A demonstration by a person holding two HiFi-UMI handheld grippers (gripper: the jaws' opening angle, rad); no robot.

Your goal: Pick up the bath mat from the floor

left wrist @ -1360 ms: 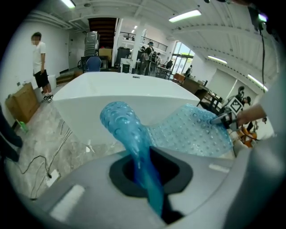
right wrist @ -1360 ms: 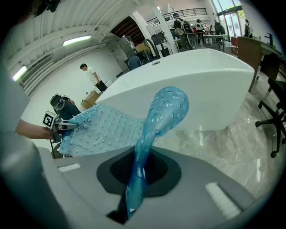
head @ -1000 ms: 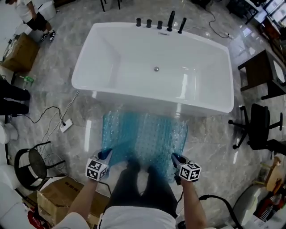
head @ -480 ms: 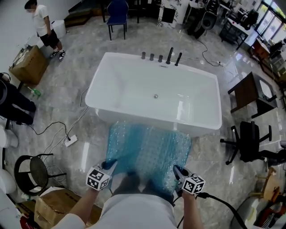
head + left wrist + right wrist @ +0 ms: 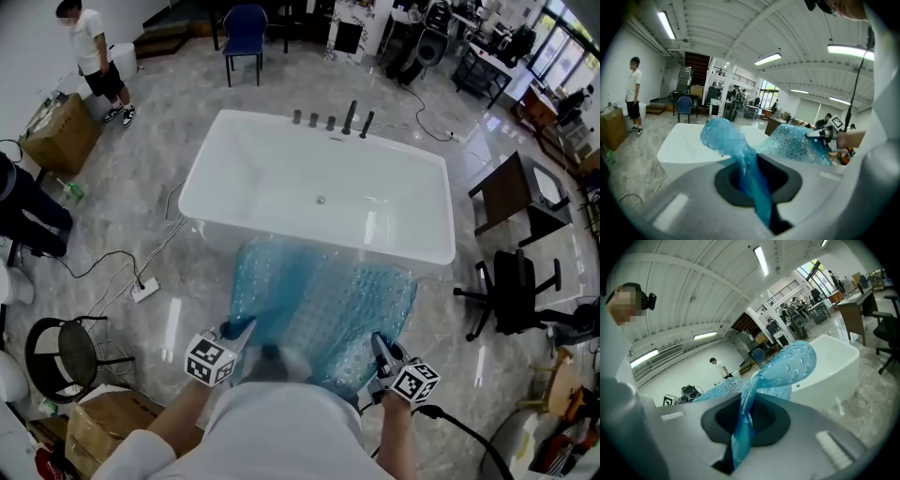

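My own shirt hides the near edge of the bath mat from above. My left gripper is clamped tight on one near corner and my right gripper pinches the other. The mat stretches between them, just before the bathtub.

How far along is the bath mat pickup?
Done: left hand-held gripper and right hand-held gripper each clamp a near corner of the bath mat. In hand: its near edge is off the floor. Left: far end by the bathtub looks low; lift it clear.
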